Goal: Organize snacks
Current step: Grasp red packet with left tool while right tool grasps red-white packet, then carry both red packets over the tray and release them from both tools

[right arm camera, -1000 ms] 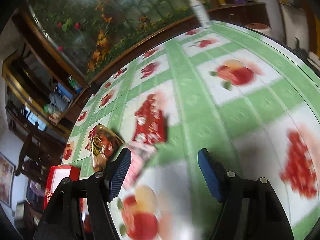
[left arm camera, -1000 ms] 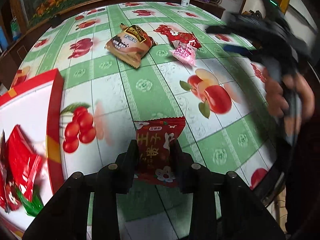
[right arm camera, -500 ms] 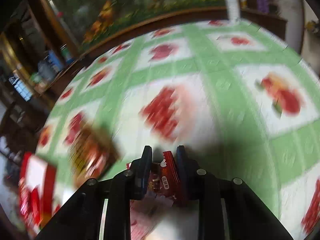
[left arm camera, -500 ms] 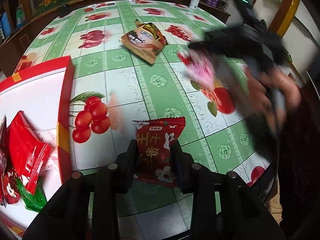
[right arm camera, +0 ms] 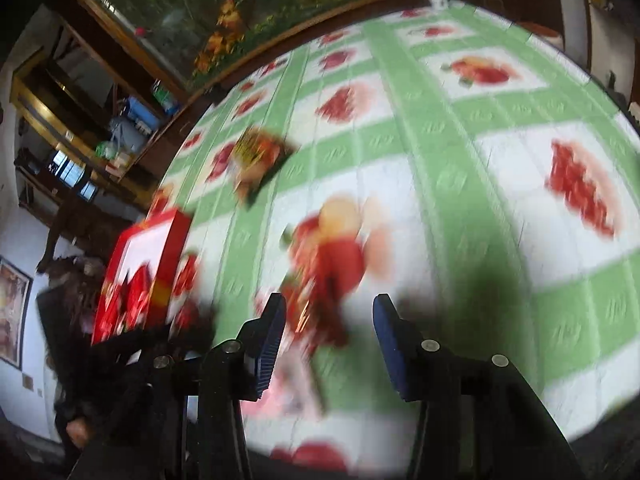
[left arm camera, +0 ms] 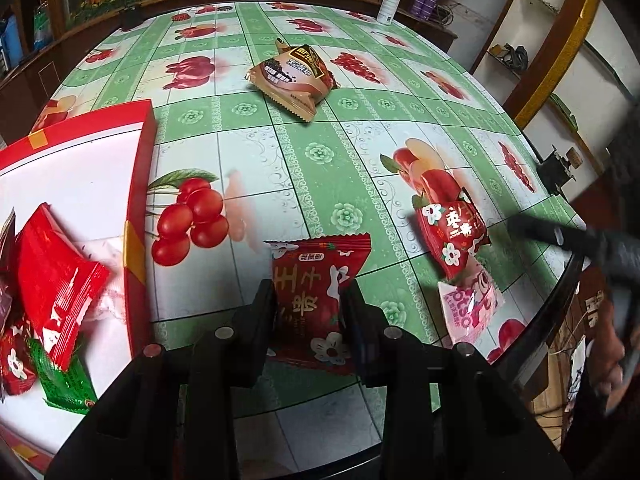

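1. A red snack packet (left arm camera: pixel 316 300) printed with white flowers and gold lettering sits pinched between the pads of the left tongs (left arm camera: pixel 308 316), its crimped top edge pointing away from them, just above the tabletop (left arm camera: pixel 288 152).
2. To the right of the left tongs, a second red packet (left arm camera: pixel 452 232) of the same design lies tilted on the cloth, overlapping a pink-and-white packet (left arm camera: pixel 468 312) at the tabletop's near edge.
3. The right tongs (right arm camera: pixel 328 344) are opening, jaws apart; the blurred red packet (right arm camera: pixel 320 300) shows between them, nearer the left pad, and no pad visibly presses on it.
4. Far ahead of the left tongs, a tan-and-brown pillow packet (left arm camera: pixel 292 76) with a dark label rests alone on a green square.
5. Left of the left tongs stands a red-rimmed box (left arm camera: pixel 140 184) with a white interior, holding a ridged red packet (left arm camera: pixel 56 284), a green packet (left arm camera: pixel 64 376) and a small flowered red one.
6. The cloth is a green-and-white check printed with cherries, peaches and other fruit.
7. A white bottle (left arm camera: pixel 390 0) stands at the far rim.
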`<action>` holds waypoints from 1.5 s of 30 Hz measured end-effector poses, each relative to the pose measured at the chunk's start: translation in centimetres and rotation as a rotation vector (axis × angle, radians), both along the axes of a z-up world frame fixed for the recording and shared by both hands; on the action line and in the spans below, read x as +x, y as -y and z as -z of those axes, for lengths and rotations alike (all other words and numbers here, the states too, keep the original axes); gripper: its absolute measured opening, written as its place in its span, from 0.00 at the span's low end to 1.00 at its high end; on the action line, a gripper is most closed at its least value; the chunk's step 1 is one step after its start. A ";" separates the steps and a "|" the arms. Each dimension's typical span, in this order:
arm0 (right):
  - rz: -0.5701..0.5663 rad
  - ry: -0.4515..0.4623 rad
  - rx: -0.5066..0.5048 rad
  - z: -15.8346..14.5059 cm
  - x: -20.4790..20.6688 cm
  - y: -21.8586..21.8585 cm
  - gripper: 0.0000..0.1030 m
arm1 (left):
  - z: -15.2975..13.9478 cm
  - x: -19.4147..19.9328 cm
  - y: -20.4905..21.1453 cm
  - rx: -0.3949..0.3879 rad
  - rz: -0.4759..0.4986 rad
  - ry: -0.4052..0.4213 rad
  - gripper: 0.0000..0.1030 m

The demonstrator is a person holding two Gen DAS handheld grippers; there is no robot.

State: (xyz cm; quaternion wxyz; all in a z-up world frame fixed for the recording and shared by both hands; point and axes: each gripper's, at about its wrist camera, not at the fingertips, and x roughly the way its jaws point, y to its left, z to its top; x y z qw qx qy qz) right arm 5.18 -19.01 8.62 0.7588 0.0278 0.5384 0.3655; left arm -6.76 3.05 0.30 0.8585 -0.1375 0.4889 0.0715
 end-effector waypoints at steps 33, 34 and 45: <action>0.015 0.231 -0.041 0.1 -0.9 -4.9 0.25 | -1.5 -2.0 0.8 0.092 -0.006 0.083 0.30; 0.023 0.237 -0.023 -0.3 -0.8 -4.7 0.25 | -1.8 -2.1 0.9 0.106 -0.009 0.092 0.30; 0.014 0.273 0.045 -2.6 -1.2 -5.0 0.24 | -3.9 -2.9 0.5 0.215 -0.055 0.144 0.30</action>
